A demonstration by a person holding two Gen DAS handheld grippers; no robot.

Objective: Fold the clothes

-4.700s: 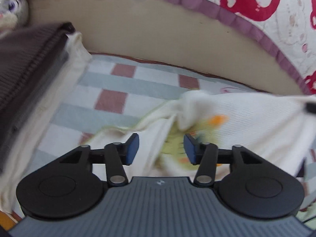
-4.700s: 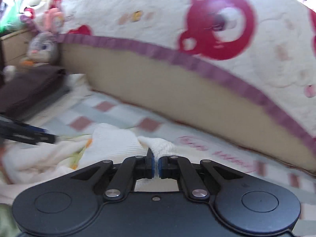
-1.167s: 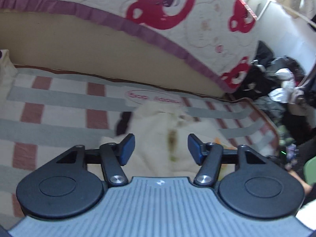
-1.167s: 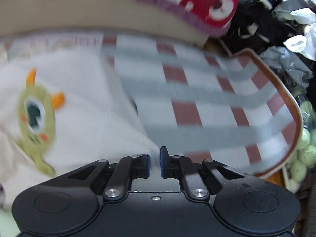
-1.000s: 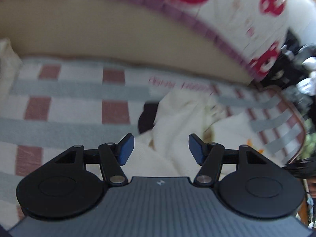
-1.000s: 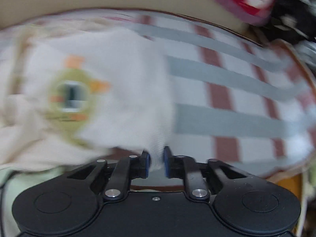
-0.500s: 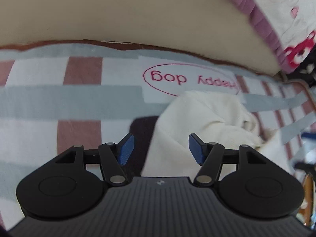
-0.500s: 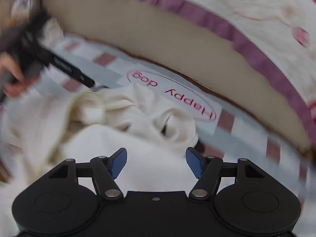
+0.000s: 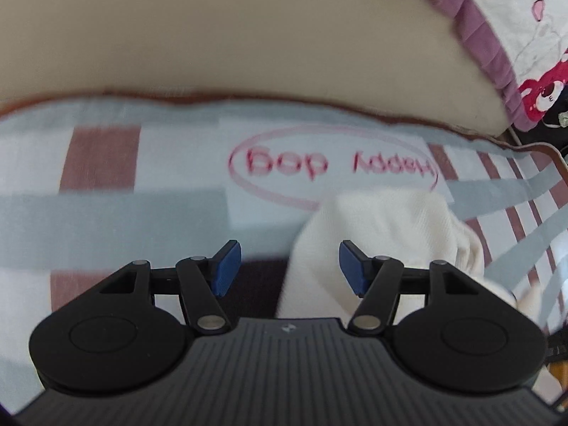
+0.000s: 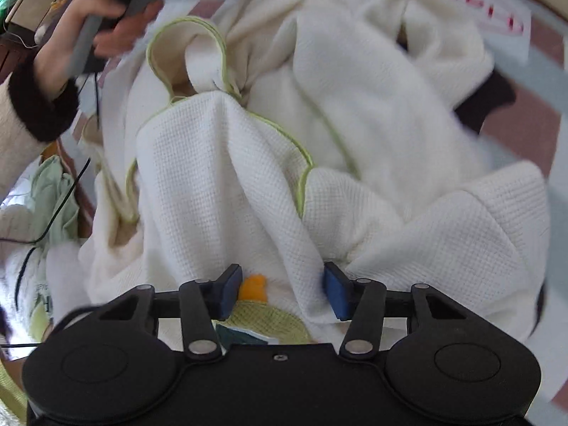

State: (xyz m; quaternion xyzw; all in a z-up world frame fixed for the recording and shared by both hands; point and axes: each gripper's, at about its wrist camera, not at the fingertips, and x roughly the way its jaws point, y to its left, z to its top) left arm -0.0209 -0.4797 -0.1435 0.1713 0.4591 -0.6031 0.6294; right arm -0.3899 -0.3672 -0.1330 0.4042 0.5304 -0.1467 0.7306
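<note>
the blanket, checked in white, grey and brown-red, is covering the whole floor of both views, with a red oval logo printed on it. a beige bed side is rising behind it, under a quilt with a purple frill and red bears.

the garment, a cream waffle-knit top with lime-green piping, is lying crumpled in a heap on the blanket, just below the logo. its green monster patch with an orange horn is showing at the bottom of the right wrist view. a dark item is peeking out from under the heap's far edge. in the left wrist view one rounded fold of the garment is overlapping the logo's lower rim.

the left gripper is pointing down over the heap's edge, jaws standing about half apart; the fold is lying under the right finger, not pinched, dark cloth under the left. a hand with a dark cuff is gripping its handle, top left of the right wrist view.

the right gripper is hovering close above the patch, jaws about half apart and having just been closing; a ridge of waffle cloth is lying against the right pad, but nothing is pinched.
</note>
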